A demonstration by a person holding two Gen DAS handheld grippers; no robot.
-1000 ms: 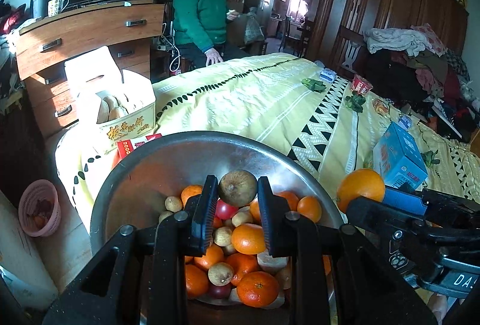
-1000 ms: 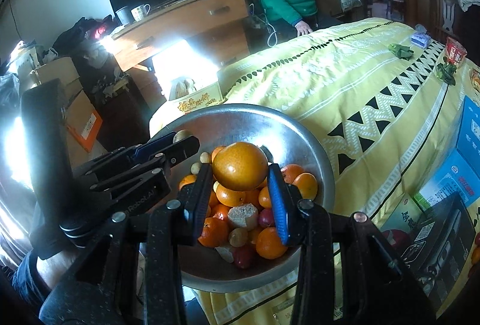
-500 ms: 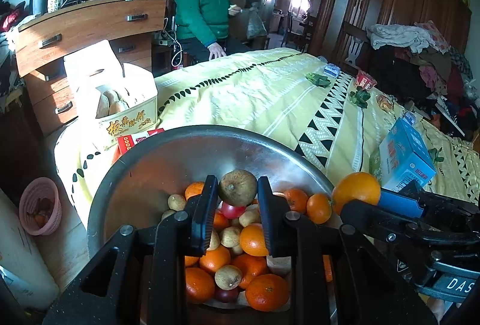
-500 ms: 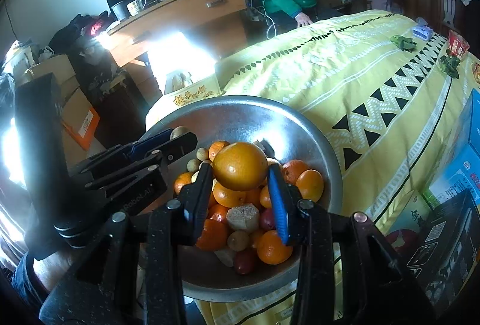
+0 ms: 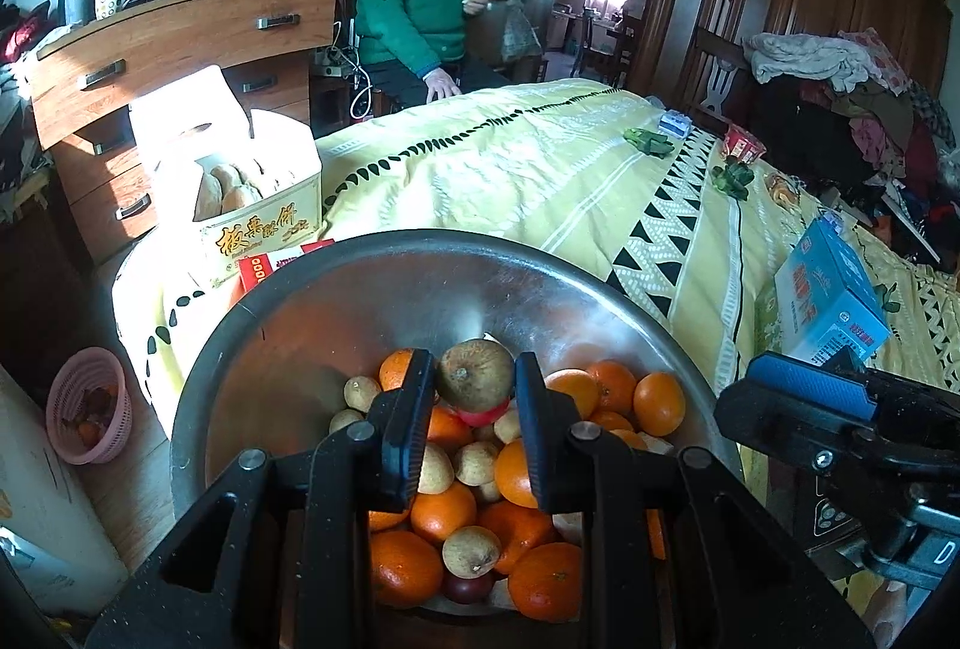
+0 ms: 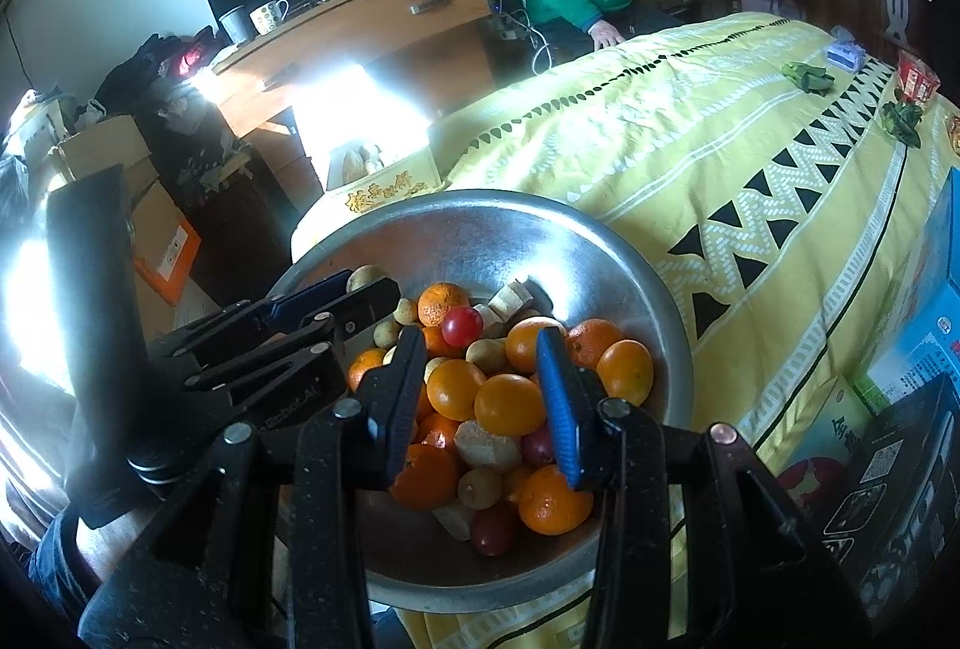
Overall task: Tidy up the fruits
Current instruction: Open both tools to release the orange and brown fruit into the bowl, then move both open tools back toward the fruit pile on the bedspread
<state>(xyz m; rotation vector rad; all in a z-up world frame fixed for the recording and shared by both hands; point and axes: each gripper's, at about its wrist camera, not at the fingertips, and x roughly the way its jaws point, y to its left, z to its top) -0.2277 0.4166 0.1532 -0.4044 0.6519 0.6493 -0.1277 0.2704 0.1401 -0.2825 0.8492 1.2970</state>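
A large steel bowl (image 5: 336,301) (image 6: 606,253) stands on the near corner of the bed and holds several oranges, small brown fruits and a few red ones. My left gripper (image 5: 474,379) is shut on a brown round fruit (image 5: 474,374) and holds it above the pile. My right gripper (image 6: 480,379) is open and empty over the bowl, with an orange (image 6: 509,405) lying in the pile between its fingers. The left gripper also shows in the right wrist view (image 6: 354,289) at the bowl's left rim.
The bed has a yellow patterned cover (image 5: 540,181). A cardboard box of pastries (image 5: 252,205) stands behind the bowl, and a blue box (image 5: 831,295) lies on the right. A person in green (image 5: 414,7) sits at the far end. A pink basket (image 5: 90,403) stands on the floor.
My right gripper has opened and let go of the big orange, which now lies in the bowl. My left gripper still holds the brown fruit.
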